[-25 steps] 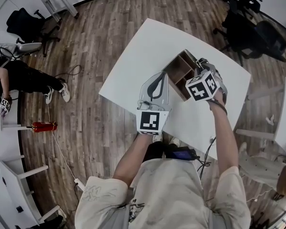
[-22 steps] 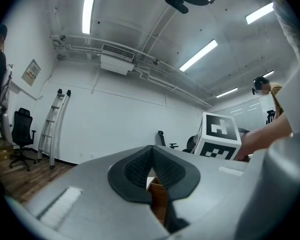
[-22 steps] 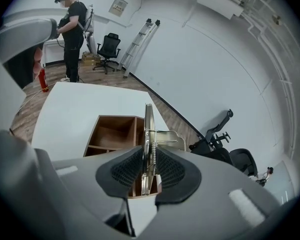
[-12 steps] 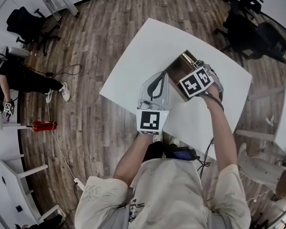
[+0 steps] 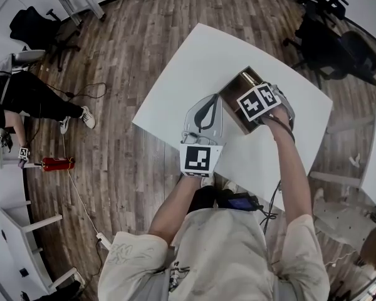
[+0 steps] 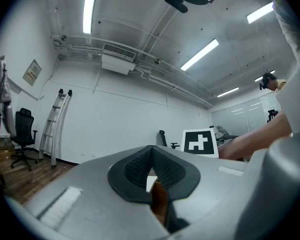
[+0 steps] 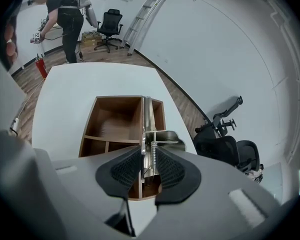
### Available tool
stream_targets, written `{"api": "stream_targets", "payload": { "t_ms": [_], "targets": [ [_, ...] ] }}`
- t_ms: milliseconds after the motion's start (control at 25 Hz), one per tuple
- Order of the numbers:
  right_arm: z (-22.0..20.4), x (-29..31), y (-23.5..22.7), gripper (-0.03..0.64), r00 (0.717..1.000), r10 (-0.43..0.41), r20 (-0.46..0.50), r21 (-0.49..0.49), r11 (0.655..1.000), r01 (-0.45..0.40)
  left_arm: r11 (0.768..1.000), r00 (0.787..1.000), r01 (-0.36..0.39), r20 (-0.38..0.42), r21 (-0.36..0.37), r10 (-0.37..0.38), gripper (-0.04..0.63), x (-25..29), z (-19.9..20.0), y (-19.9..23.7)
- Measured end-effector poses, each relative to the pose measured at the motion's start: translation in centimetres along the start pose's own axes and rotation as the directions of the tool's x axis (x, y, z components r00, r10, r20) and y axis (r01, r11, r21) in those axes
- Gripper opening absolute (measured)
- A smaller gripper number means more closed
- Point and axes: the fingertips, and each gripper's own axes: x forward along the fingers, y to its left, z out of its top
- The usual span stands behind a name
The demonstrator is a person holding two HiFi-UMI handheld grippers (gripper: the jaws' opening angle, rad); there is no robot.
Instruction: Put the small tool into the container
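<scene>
Head view, right jaws: the right gripper (image 5: 255,109) tilts down over the brown wooden compartment container (image 5: 234,90); its marker cube hides the tips.
Head view, left jaws: the left gripper (image 5: 212,104) lies level, its tips against the container's near-left wall.
Head view, room: the white desk (image 5: 188,68) is bare beyond the container, and the desk edge lies just behind the left jaws.
Left gripper view, jaws: nearly together, with a brown wooden edge (image 6: 159,200) filling the narrow gap. They look clamped on the container wall, steadying it.
Right gripper view, jaws: clamped on the small metal spring tool (image 7: 148,134), which stands upright between the pads and juts past them.
Right gripper view, below the jaws: the container's (image 7: 115,118) open compartments. The tool lines up with a divider, with a wide bay to the left and a narrow one to the right.
Handling: the tool looks light, stiff and smooth, so it could slip. The flat shank beside the spring is the safer hold.
Risk: the tip may catch the divider, so shifting it toward the wide bay looks easier.
</scene>
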Motion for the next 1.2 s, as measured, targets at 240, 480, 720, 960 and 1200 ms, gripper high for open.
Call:
{"api": "stream_targets", "payload": {
  "t_ms": [240,480,720,960,1200],
  "targets": [
    [0.1,1.0,-0.3,0.092,1.0,0.024,-0.01,0.026,0.999,-0.023,1.0,1.0,-0.009,-0.003,-0.004,0.009,0.015,0.5,-0.4,0.6],
    [0.2,1.0,0.1,0.094,0.998,0.058,0.011,0.044,0.997,-0.058,1.0,1.0,-0.01,-0.006,-0.008,0.01,0.015,0.3,-0.8,1.0],
    [-0.2,0.8,-0.1,0.097,0.998,0.048,0.027,0.026,0.998,-0.049,1.0,1.0,-0.007,-0.014,-0.007,0.007,0.015,0.3,-1.0,0.2],
    [0.5,0.5,-0.4,0.104,0.998,0.047,0.039,0.03,0.998,-0.048,1.0,1.0,-0.012,-0.013,-0.008,0.012,0.015,0.5,-0.4,1.1],
    [0.7,0.1,-0.2,0.106,0.997,0.048,0.062,0.028,0.998,-0.05,1.0,1.0,-0.007,-0.012,-0.008,0.007,0.015,0.5,-0.1,1.0]
  ]
}}
